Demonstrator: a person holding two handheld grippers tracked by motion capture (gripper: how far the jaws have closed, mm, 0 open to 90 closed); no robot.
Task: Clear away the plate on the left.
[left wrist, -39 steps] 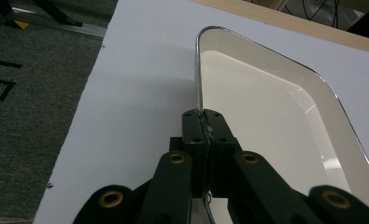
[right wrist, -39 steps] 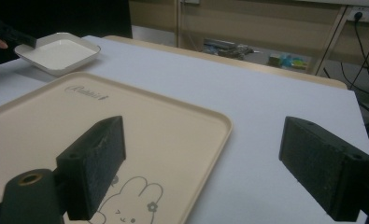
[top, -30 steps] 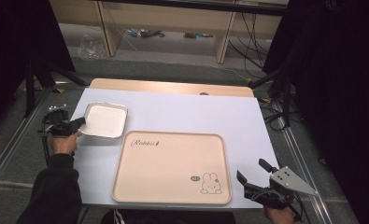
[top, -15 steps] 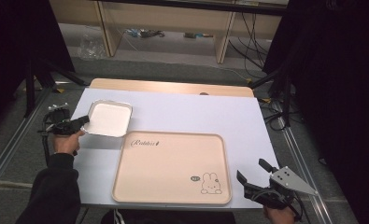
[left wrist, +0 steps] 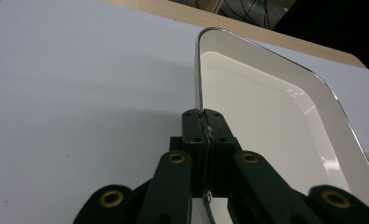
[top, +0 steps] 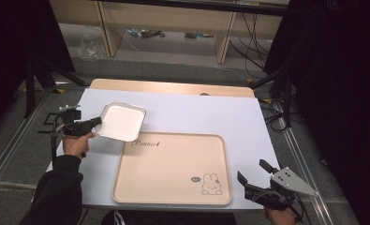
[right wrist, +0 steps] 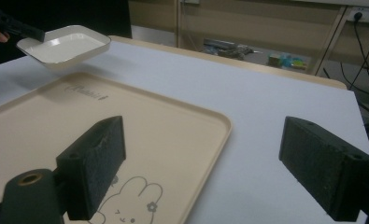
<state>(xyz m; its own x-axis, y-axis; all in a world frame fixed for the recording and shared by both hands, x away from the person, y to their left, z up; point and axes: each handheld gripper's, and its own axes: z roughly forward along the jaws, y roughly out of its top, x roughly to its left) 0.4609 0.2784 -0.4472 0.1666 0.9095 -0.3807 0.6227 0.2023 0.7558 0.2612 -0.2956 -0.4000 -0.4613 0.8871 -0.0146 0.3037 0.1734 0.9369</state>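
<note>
A white square dish [top: 122, 122] with a thin metal rim hangs above the table at the left, over the far left corner of the beige tray [top: 173, 168]. My left gripper [top: 97, 121] is shut on the dish's near rim, and in the left gripper view its jaws [left wrist: 204, 122] pinch that rim with the dish [left wrist: 271, 121] stretching away to the right. The tray carries a rabbit drawing [top: 210, 183] and lies flat on the white table top. My right gripper [top: 252, 177] stands open at the table's front right corner with nothing between its fingers. Its view shows the lifted dish [right wrist: 65, 45] beyond the tray [right wrist: 140, 121].
A white sheet [top: 210, 117] covers the table, with a wooden edge [top: 173, 87] along the far side. Behind the table stand wooden shelves [top: 173, 23] with cables on the floor. Metal rails [top: 14, 140] run along both sides.
My left gripper has lifted the white dish and carried it right, toward the tray's far left corner. The right gripper has not moved.
</note>
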